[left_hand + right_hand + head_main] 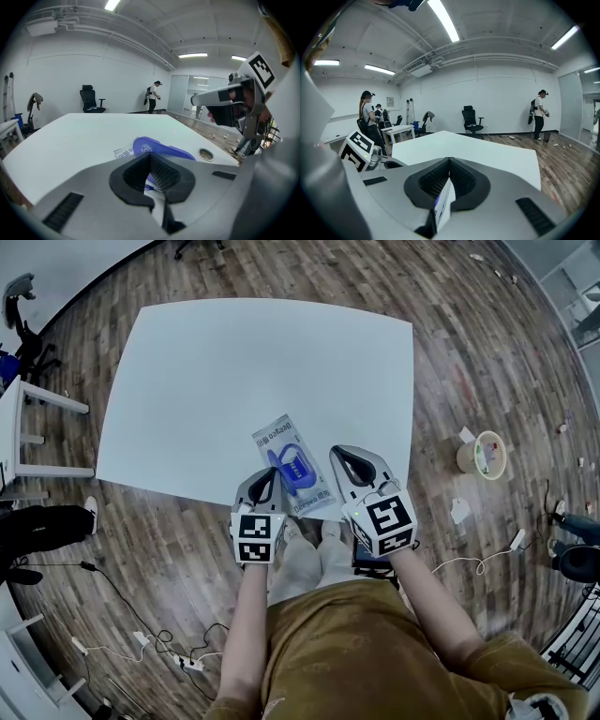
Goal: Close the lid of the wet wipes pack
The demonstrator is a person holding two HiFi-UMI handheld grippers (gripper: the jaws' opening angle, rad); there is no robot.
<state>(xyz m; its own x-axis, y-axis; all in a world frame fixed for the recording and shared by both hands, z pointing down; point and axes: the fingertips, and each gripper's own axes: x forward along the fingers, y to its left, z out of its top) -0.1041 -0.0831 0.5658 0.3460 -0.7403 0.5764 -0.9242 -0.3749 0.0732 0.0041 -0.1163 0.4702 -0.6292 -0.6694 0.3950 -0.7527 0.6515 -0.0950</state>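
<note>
The wet wipes pack [279, 439] lies near the front edge of the white table [244, 371]; it is clear film with blue print. Its blue lid [293, 472] sits on top and looks tilted up in the left gripper view, lid [161, 148]. My left gripper [271, 476] is at the pack's near left corner, and its jaws are shut on the pack's film edge [151, 180]. My right gripper [339, 455] is at the pack's right side. It is shut on a thin white edge of the pack [443, 206].
The table's front edge runs just under both grippers. On the wooden floor to the right stands a small round bin [487, 455]. A white desk [17, 432] is at the left and cables [141, 638] trail beside the person's legs. People [369, 117] stand in the room.
</note>
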